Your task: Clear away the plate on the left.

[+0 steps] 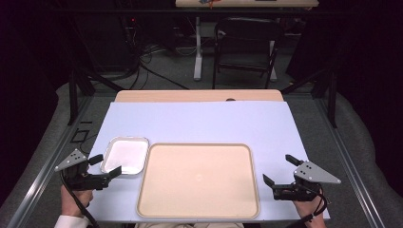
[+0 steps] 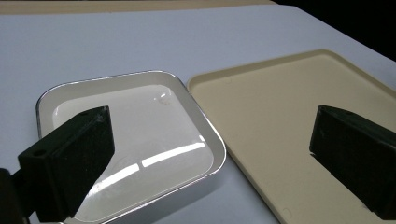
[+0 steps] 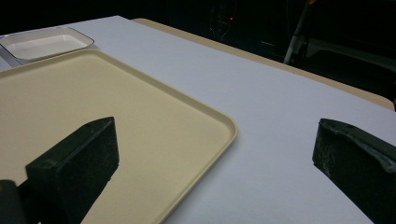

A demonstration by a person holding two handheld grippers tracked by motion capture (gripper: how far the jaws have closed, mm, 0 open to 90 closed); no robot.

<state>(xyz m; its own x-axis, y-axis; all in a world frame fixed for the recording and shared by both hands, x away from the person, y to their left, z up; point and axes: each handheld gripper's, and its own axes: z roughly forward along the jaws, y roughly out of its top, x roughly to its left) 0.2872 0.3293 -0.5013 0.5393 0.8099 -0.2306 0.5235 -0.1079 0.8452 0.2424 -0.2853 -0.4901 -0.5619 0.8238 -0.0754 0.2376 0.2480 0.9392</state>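
Two trays lie side by side on the pale blue table cover [image 1: 199, 121]. The small tray [image 1: 125, 155] is a shallow, glossy white dish with a bright silvery rim and rounded corners, close to square; light streaks glint off its floor in the left gripper view [image 2: 135, 140]. It sits at the near left of the table, its right edge just beside the left edge of the big beige tray [image 1: 198, 180], which is a matte rectangle with a raised lip and rounded corners. The small tray lies flat, its slightly longer side running near to far, and it is turned a little so its far edge leans to the right. The beige tray's long axis runs left to right across the table.

The left gripper [image 1: 109, 165] is at the small tray's near left corner, jaws spread wide and holding nothing, one jaw over the dish's near part. The right gripper [image 1: 281, 169] is just right of the beige tray, also wide open and empty, over the bare cover.
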